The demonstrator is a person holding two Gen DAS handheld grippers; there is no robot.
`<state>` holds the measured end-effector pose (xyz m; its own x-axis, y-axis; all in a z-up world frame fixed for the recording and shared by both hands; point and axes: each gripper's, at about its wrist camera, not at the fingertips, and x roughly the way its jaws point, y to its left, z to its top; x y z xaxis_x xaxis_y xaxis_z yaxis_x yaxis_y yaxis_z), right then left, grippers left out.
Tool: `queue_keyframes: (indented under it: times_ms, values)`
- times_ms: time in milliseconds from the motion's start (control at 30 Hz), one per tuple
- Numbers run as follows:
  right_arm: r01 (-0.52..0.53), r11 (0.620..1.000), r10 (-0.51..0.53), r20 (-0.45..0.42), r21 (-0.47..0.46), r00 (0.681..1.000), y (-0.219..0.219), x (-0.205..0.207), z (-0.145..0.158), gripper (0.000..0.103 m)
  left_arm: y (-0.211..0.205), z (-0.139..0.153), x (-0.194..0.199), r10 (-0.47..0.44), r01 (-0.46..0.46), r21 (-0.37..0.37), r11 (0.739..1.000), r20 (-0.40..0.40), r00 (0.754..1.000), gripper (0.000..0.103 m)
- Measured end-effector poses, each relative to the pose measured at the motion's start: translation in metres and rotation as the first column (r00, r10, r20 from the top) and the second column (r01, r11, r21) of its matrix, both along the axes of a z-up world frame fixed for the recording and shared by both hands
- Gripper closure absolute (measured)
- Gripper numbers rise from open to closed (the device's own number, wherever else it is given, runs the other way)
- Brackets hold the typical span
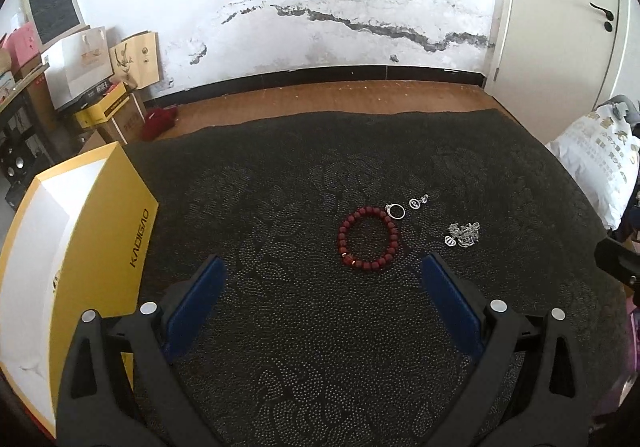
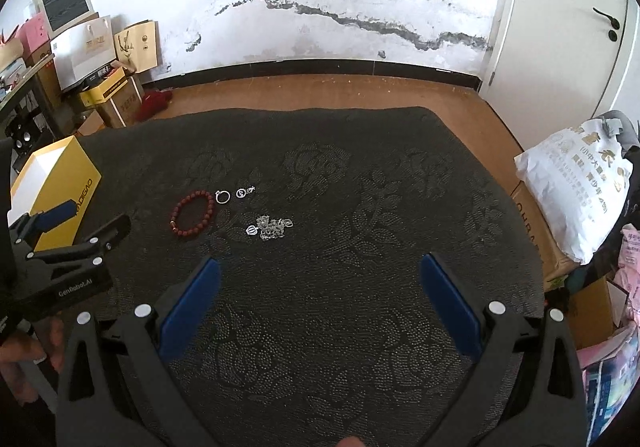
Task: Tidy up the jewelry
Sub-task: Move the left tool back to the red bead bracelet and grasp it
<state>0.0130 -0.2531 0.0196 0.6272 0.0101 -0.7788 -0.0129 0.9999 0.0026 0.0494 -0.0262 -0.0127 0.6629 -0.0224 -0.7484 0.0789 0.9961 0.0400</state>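
A red bead bracelet [image 1: 369, 239] [image 2: 193, 212] lies flat on the dark patterned cloth [image 1: 304, 327]. Just behind it sit a silver ring [image 1: 395, 211] [image 2: 222, 196] and a small silver charm [image 1: 416, 203] [image 2: 242, 192]. To their right lies a heap of silver chain with a pendant [image 1: 463, 235] [image 2: 271, 227]. An open yellow box with a white inside [image 1: 60, 247] [image 2: 52, 183] stands at the left. My left gripper [image 1: 322, 267] hovers open just short of the bracelet. My right gripper [image 2: 320, 267] hangs open, nearer than the chain and to its right, holding nothing.
The cloth-covered table ends at a wooden floor [image 2: 320, 91] and a stained white wall. Boxes and paper bags [image 1: 100, 63] pile up at the far left. A white printed sack [image 2: 576, 183] on a carton stands by the table's right edge. The left tool [image 2: 68, 243] shows in the right wrist view.
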Motion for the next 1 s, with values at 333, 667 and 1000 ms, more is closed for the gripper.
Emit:
queue_keyframes:
  times_ms: [333, 667, 1000]
  values:
    - [0.000, 1.000, 0.000, -0.011, -0.012, 1.000, 0.005, 0.009, -0.006, 0.007, -0.009, -0.033, 0.025, 0.000, 0.000, -0.002, 1.000, -0.061, 0.998, 0.007]
    - [-0.014, 1.000, 0.013, -0.031, -0.021, 0.999, 0.007, 0.017, -0.013, 0.007, -0.022, -0.068, 0.055, 0.009, -0.007, 0.014, 1.000, -0.113, 0.994, 0.007]
    - [-0.025, 1.000, 0.024, -0.027, -0.017, 0.999, 0.009, 0.020, -0.012, 0.007, -0.003, -0.086, 0.080, 0.037, -0.035, 0.017, 0.999, -0.152, 0.988, 0.007]
